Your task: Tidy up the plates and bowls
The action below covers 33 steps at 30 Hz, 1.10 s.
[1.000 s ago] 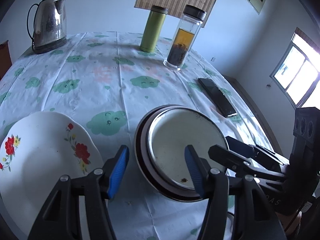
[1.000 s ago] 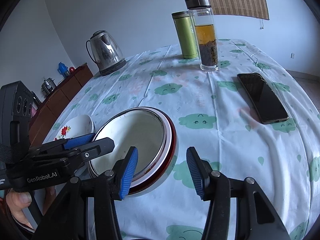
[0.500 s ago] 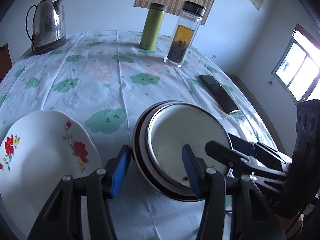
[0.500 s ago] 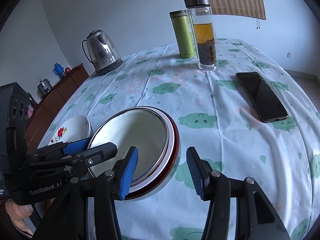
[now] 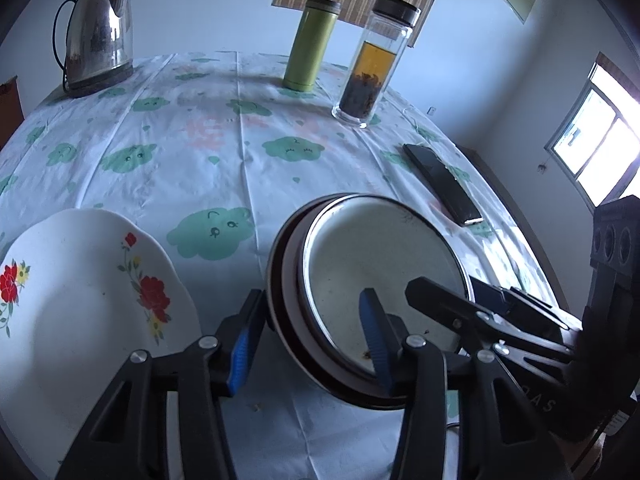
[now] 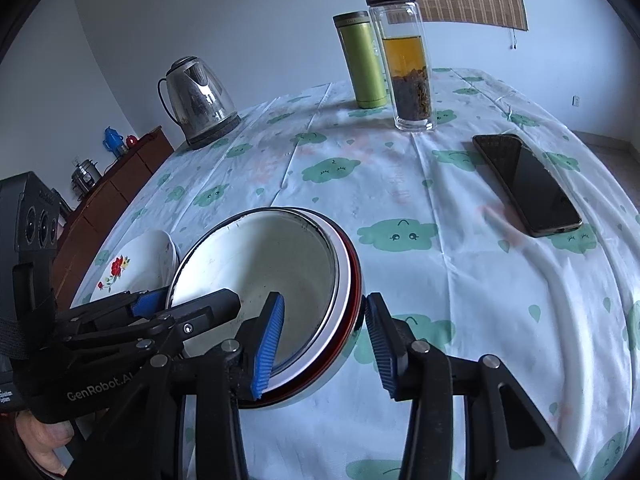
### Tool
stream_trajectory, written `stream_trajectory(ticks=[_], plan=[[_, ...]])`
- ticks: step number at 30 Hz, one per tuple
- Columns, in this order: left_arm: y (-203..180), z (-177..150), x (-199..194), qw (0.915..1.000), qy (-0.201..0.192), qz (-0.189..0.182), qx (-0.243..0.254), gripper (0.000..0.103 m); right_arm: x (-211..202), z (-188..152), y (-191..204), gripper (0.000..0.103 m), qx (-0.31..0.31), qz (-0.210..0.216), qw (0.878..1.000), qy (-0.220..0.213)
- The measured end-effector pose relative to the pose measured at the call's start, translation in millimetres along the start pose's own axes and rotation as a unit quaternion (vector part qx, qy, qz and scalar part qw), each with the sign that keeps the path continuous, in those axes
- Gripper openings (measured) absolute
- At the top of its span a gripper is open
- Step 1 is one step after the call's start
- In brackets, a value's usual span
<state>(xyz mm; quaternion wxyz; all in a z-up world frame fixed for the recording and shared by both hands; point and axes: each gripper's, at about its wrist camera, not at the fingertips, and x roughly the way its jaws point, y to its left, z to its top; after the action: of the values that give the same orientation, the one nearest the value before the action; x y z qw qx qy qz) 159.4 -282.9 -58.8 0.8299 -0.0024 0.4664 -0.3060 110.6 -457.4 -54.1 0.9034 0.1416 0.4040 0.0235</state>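
Note:
Nested bowls point(image 5: 380, 264), a white enamel one inside a white and red one, sit on the cloud-print cloth. My left gripper point(image 5: 312, 340) straddles their left rim, one pad outside and one inside, jaws closing. In the right wrist view my right gripper point(image 6: 324, 340) straddles the right rim of the bowls point(image 6: 272, 264) the same way, jaws also closing. I see no pad pressing firmly. A white flowered plate point(image 5: 80, 300) lies left of the bowls, also seen as the plate point(image 6: 136, 260). Each gripper shows in the other view: right gripper point(image 5: 460, 304), left gripper point(image 6: 160, 308).
At the back stand a steel kettle point(image 5: 100, 32), a green flask point(image 5: 312, 44) and a glass tea bottle point(image 5: 372, 60). A black phone point(image 6: 528, 184) lies on the right. A wooden sideboard point(image 6: 112, 188) stands beyond the table's left edge. A hand point(image 6: 44, 440) holds the left gripper.
Both pairs of jaws have narrowed around the rims of the nested bowls. Neither hand has shifted noticeably, and the bowls and plate stay where they were.

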Motion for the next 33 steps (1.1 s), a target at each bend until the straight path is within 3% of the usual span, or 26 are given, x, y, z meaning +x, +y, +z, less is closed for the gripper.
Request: stream_trajectory(ticks=[10,33], plan=[[-7,-2,-1,1.0,0.009,-0.003,-0.002,0.047,3,10,0,0.04,0.004,-0.026,0.999,0.022],[1,3,-31,0.9993,-0.035,0.006,-0.01,0.047,-15,14,13,0.036,-0.007,0.006,1.0,0.02]])
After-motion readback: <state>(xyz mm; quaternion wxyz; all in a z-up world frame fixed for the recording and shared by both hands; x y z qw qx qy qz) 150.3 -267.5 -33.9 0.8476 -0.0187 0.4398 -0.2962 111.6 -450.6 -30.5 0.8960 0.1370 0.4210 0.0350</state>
